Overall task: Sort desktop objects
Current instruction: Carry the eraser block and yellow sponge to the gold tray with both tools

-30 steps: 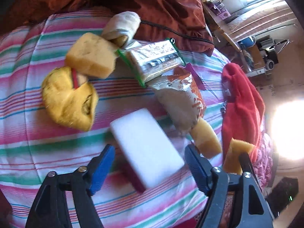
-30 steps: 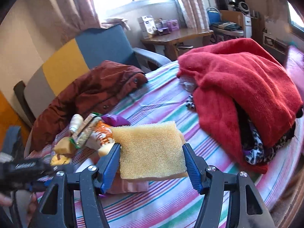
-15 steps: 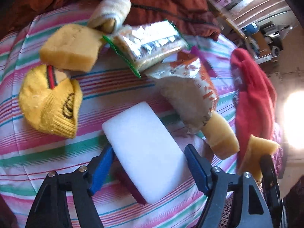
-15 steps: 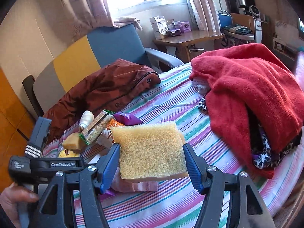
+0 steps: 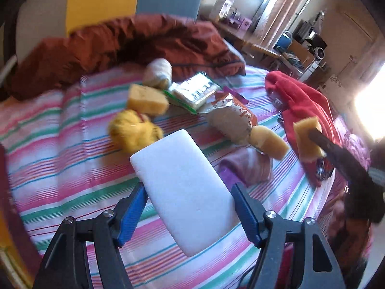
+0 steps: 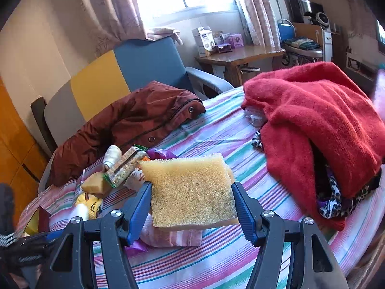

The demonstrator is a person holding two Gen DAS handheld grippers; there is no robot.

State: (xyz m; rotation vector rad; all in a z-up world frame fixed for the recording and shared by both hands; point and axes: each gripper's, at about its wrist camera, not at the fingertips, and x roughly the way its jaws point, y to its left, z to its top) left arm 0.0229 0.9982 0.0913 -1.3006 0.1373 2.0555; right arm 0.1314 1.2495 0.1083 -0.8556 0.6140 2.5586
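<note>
While the white sponge (image 5: 185, 187) sits between my left jaws (image 5: 190, 209), its long axis runs away from me and tilts up-left toward the yellow sock (image 5: 134, 132), so the jaws clamp it across its short width, near the end closest to the camera. Those jaws have just been closing, and both blue pads now press the sponge's sides; I read it as gripped and clear of the striped bed (image 5: 60, 144), though motion blur keeps me from being sure of the gap beneath it. My right jaws (image 6: 192, 207) are clenched on a flat yellow sponge (image 6: 190, 190), held level above a pink folded cloth (image 6: 173, 236).

The pile I judge I'm sorting lies ahead and left of the white sponge: a yellow sponge block (image 5: 146, 98), a rolled bandage (image 5: 158, 72), a snack packet (image 5: 195, 91) and an orange crisp bag (image 5: 231, 118). The left hand is the nearer to that cluster, the right sits off to its side.

The left view shows the right jaws' sponge edge-on against the red blanket (image 5: 303, 101), and another yellow sponge (image 5: 269, 142) touching the crisp bag's near end. The right view hides the white sponge altogether, showing only the dark body of the left tool at the lower left, but gives the brown jacket (image 6: 134, 120) and the blanket's whole heap.
</note>
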